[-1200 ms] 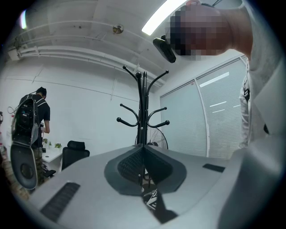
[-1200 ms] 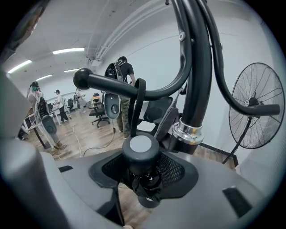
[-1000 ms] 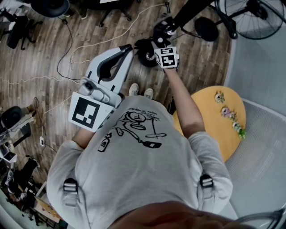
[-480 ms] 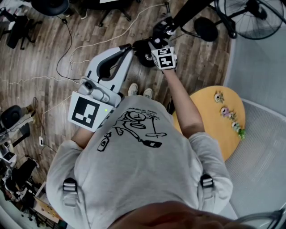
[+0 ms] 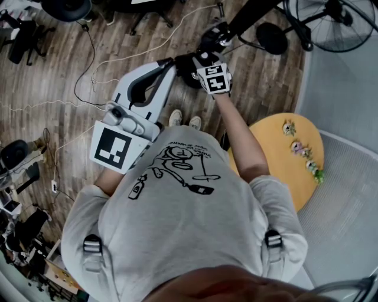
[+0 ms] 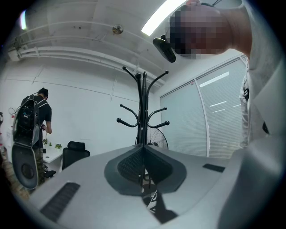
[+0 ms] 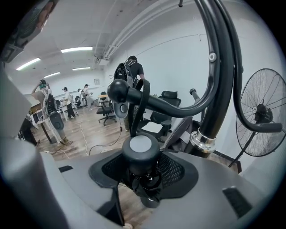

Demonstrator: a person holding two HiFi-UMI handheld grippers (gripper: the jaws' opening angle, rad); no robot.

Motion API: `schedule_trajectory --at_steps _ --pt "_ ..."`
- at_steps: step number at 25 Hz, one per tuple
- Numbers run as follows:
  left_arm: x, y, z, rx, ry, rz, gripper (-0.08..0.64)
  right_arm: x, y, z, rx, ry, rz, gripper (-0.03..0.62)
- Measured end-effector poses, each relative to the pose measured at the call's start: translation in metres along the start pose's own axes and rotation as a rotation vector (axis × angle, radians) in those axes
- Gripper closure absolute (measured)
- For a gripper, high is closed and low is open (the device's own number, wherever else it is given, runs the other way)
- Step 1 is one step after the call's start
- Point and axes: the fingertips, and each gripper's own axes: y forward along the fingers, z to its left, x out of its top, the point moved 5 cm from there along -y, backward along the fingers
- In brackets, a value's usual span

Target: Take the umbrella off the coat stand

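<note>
From the head view, my right gripper (image 5: 204, 63) is stretched out at 12 o'clock and sits right against the coat stand (image 5: 251, 16), whose pole slants off toward 1 o'clock. The dark bundle at the gripper's tip is the umbrella (image 5: 189, 66). My left gripper (image 5: 166, 65) points the same way from 10 o'clock, with its tip just beside the bundle. It carries nothing, so the right hand is the one that counts. In the left gripper view the jaws are pressed together with nothing between them, and the stand rises dead ahead at 12 o'clock, well apart. In the right gripper view the jaws are clamped on the umbrella's handle (image 7: 141, 150). I see it almost end-on, with the grey cap facing me and the folded black cloth bunched under it at 6 o'clock, so the long axis runs away from me and downward between the jaws. From the handle the strap (image 7: 136, 109) climbs toward 12 o'clock and loops over a hook (image 7: 178, 105). That hook ends in a ball at 11 o'clock and curves back to the pole at 2 o'clock. I judge the umbrella is gripped but not yet free. The loop can only come off past that ball, so the lift should carry the handle up and toward 10 or 11 o'clock, away from the pole.
</note>
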Motion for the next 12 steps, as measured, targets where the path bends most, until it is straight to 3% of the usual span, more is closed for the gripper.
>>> schedule_trajectory --at_steps 12 --pt "0.000 -0.001 0.001 0.003 -0.001 -0.003 0.551 0.003 -0.006 0.012 0.023 -0.002 -0.004 0.368"
